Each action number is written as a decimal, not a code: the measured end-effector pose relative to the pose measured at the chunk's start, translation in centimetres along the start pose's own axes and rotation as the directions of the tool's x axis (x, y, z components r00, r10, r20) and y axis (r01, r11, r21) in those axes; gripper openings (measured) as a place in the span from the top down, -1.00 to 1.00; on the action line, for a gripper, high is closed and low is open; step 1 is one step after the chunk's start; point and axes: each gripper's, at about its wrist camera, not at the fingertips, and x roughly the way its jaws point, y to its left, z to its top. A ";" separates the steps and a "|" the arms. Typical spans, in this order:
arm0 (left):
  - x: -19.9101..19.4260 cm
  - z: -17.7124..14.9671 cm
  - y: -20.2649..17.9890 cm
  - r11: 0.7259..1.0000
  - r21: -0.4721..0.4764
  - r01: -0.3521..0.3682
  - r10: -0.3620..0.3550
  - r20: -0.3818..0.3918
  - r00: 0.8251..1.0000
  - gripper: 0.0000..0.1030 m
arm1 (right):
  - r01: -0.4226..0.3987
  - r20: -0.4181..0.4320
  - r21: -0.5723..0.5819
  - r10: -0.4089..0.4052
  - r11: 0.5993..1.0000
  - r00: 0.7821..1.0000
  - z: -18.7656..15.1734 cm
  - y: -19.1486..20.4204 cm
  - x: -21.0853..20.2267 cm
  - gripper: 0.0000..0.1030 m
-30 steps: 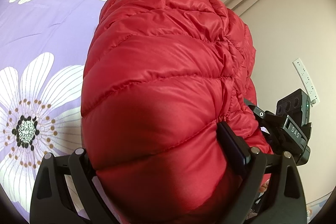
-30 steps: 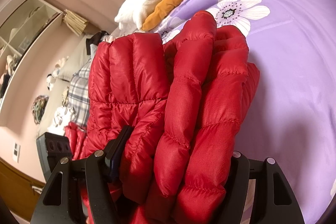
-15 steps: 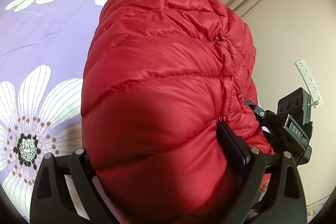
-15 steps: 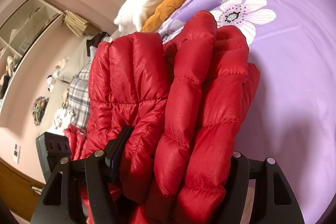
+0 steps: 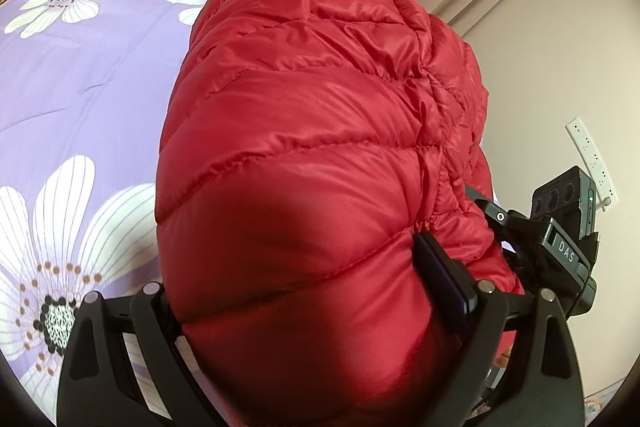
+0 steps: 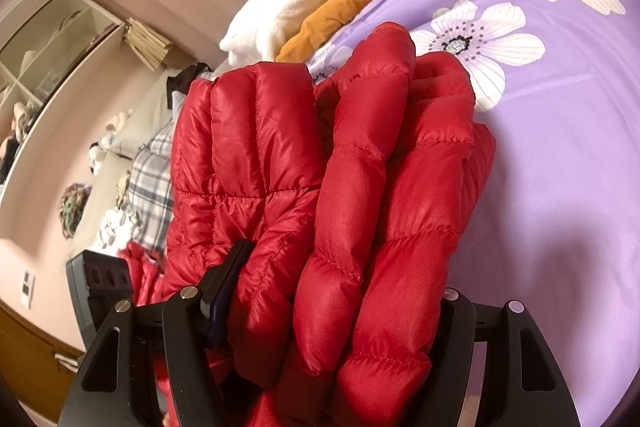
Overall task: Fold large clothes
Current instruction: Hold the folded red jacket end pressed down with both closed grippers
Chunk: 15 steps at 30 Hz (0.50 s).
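Left gripper (image 5: 316, 315) jaws wide, clamped on a thick bundle of the red puffer jacket (image 5: 320, 155). Right gripper (image 6: 332, 315) likewise wide, pads pressing several folded layers. Jacket is held bunched between both, above the purple floral bedspread (image 6: 560, 155).

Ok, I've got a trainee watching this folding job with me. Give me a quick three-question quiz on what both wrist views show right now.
1. True or false: the left gripper is clamped on the red puffer jacket.
2. What does the right gripper hold? A) orange garment B) bunched layers of the red jacket C) nothing
3. What pattern is on the purple bedspread?

Key: 1. True. 2. B. 3. White flowers.
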 end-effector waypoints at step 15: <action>0.8 -1.5 0.5 1.000 0.002 -0.006 0.006 0.016 1.000 -0.84 | 0.008 0.028 -0.003 -0.008 1.000 1.000 -0.6 0.0 0.3 -0.36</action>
